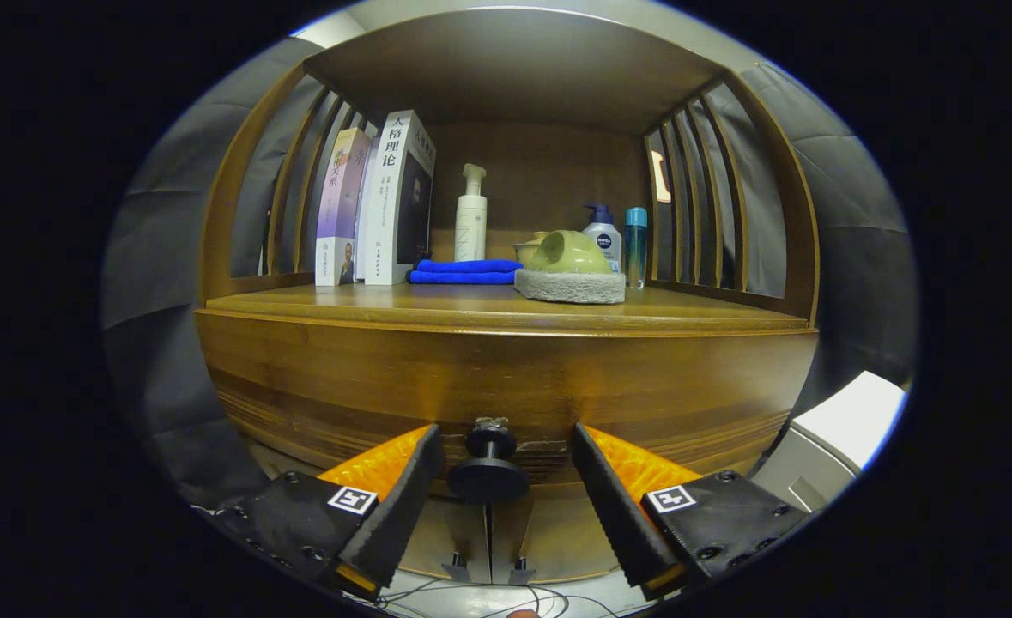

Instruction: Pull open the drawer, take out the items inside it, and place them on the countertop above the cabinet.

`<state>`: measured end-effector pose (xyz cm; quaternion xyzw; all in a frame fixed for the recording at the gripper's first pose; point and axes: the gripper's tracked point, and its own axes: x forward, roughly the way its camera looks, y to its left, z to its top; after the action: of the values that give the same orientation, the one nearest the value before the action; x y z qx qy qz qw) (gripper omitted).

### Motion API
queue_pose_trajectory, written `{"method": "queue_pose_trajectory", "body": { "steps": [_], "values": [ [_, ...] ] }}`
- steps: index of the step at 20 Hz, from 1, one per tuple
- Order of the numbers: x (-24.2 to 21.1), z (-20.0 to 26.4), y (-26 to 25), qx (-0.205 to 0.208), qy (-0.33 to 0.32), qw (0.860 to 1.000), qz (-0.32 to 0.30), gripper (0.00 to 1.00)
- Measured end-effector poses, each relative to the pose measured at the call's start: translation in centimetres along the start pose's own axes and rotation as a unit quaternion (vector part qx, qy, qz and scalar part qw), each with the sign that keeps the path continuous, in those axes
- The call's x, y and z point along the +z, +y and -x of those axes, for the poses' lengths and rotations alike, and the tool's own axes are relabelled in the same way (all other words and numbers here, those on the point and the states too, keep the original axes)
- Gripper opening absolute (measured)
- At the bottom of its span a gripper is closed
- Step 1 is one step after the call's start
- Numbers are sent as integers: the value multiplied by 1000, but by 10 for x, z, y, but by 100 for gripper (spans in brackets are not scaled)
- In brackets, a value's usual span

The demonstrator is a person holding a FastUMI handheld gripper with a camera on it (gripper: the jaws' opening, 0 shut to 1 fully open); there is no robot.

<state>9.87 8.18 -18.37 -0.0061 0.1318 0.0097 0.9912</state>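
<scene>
A wooden cabinet fills the view, with its closed drawer front [506, 386] just under the countertop [299, 302]. A dark round knob [488, 468] sticks out of the drawer front. My gripper [506, 455] is open, and the knob sits between its two fingertips with a gap on each side. The left fingertip [415, 481] and the right fingertip [596, 481] do not touch it. The drawer's contents are hidden.
On the countertop stand upright books [377, 202], a white pump bottle [470, 219], a folded blue cloth [464, 271], a green cup on a grey sponge [571, 266], a lotion bottle [602, 240] and a teal bottle [635, 245]. A white appliance [840, 438] sits low at the right.
</scene>
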Motion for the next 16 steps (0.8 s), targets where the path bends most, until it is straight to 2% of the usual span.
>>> {"method": "queue_pose_trajectory", "body": {
  "steps": [4, 6, 16],
  "values": [
    [3, 1, 1, 9, -8, 1000, -5, 98],
    [20, 10, -2, 15, -24, 1000, -11, 98],
    [135, 120, -9, 60, -123, 991, 0, 98]
  ]
}}
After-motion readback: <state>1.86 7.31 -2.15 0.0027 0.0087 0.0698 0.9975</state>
